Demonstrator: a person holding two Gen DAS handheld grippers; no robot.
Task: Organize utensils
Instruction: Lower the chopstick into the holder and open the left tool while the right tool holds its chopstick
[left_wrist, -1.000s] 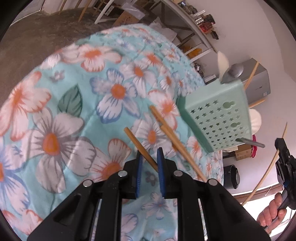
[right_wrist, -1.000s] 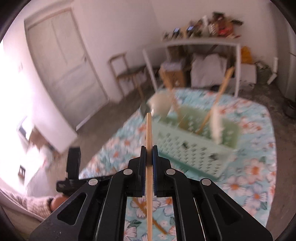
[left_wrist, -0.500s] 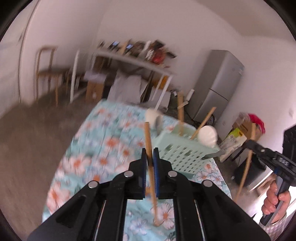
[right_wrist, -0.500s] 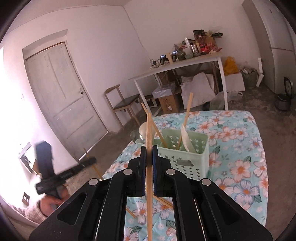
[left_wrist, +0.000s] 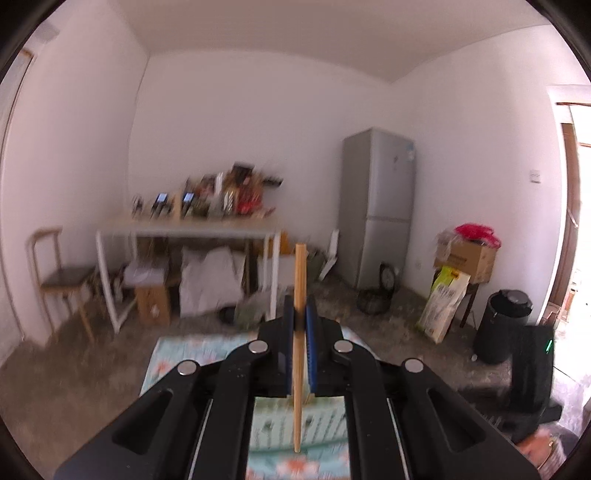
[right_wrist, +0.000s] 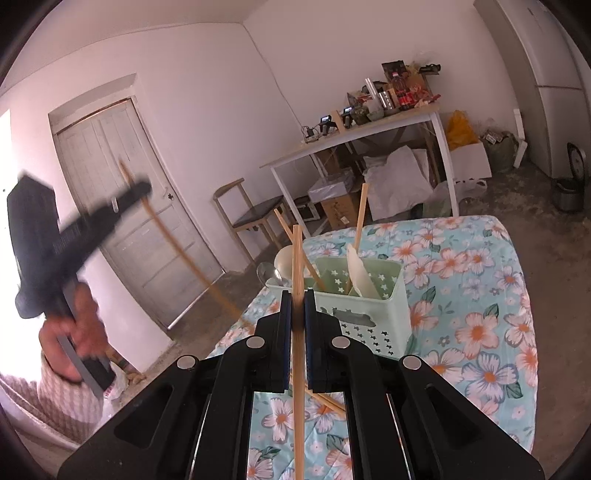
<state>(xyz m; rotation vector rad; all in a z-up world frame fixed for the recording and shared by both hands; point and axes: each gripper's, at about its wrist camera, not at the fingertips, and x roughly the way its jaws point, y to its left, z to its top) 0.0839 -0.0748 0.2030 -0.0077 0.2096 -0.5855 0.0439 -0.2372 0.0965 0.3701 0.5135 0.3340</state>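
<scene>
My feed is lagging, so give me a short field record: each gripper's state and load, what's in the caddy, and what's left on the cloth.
left gripper: shut on a wooden chopstick, held upright
right gripper: shut on a second chopstick
caddy: mint green, upright on the floral cloth
caddy contents: two chopsticks, a metal spoon, white spoons
left on cloth: at least one chopstick, partly hidden under the right gripper
left hand: raised beside the table, blurred

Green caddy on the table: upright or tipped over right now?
Upright. In the right wrist view the green caddy stands on the floral cloth, its opening up, with chopsticks and a white spoon poking out.
</scene>
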